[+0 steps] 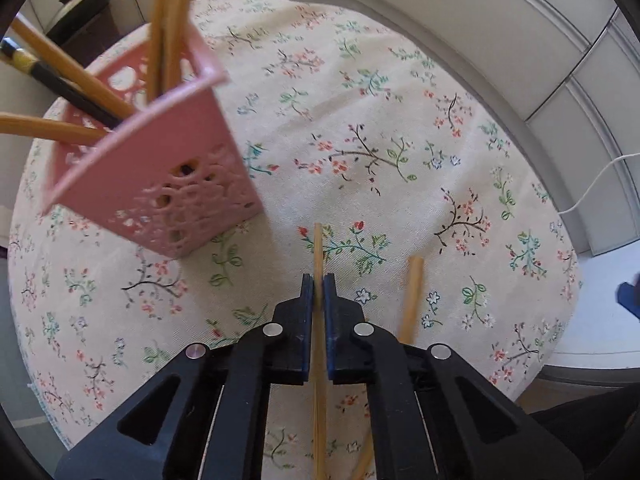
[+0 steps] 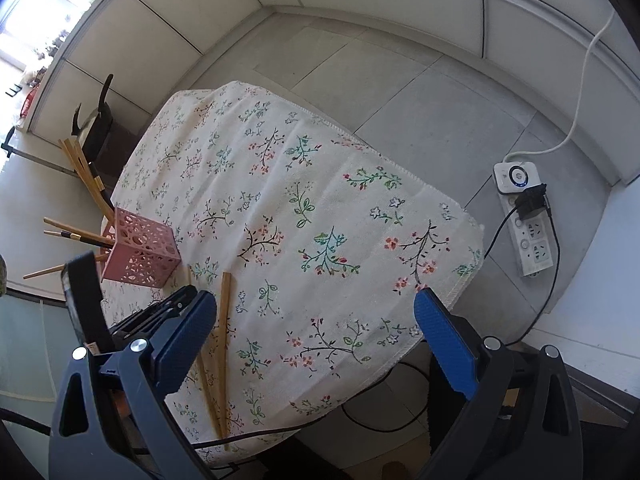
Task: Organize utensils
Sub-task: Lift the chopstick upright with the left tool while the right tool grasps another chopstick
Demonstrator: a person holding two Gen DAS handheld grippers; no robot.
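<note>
On the floral-clothed worktop (image 1: 360, 80), the left tongs (image 1: 319, 286) are clamped on one chopstick (image 1: 318, 248) for transfer to the pink holder (image 1: 160, 168). The right tongs (image 2: 316, 328) are held spread, empty.

Home interior: floral tablecloth (image 2: 304, 216) on small table, tiled floor (image 2: 392, 92), floor power strip (image 2: 528, 220), white cabinets (image 2: 160, 28).

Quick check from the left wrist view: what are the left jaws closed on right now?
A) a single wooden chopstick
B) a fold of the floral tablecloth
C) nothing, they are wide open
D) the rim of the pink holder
A: the left gripper has its blue pads pinched on one wooden chopstick, clear of the pink holder.
</note>
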